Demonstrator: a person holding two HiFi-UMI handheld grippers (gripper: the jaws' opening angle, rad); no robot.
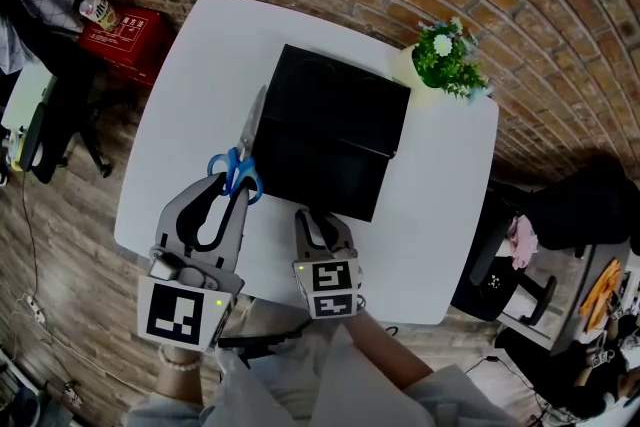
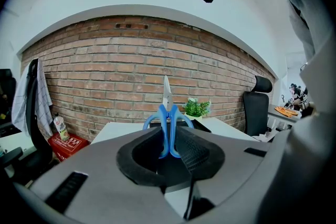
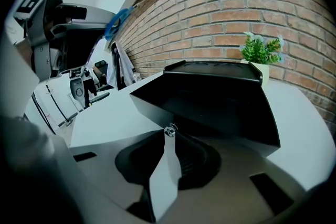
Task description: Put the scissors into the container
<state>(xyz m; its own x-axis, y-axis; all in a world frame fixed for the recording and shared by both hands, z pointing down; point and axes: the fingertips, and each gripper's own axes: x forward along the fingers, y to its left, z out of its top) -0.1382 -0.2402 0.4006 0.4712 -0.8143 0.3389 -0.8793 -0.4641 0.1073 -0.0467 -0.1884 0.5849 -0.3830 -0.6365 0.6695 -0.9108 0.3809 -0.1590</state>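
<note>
Blue-handled scissors (image 1: 238, 170) are held off the table in my left gripper (image 1: 231, 185), which is shut on the handles. The steel blades point away along the left side of the black container (image 1: 330, 130). In the left gripper view the scissors (image 2: 168, 113) stand upright between the pads of that gripper (image 2: 169, 139). My right gripper (image 1: 320, 216) is at the container's near edge. In the right gripper view its tips (image 3: 169, 132) pinch a small metal clasp (image 3: 170, 130), and the black lid (image 3: 220, 97) is tilted up. The scissors (image 3: 118, 17) show at upper left.
The container sits mid-way on a white table (image 1: 440, 215). A potted green plant (image 1: 447, 58) stands at the table's far right corner by the brick wall. A red box (image 1: 125, 35) lies on the floor at left. A black office chair (image 1: 505, 265) is at the right.
</note>
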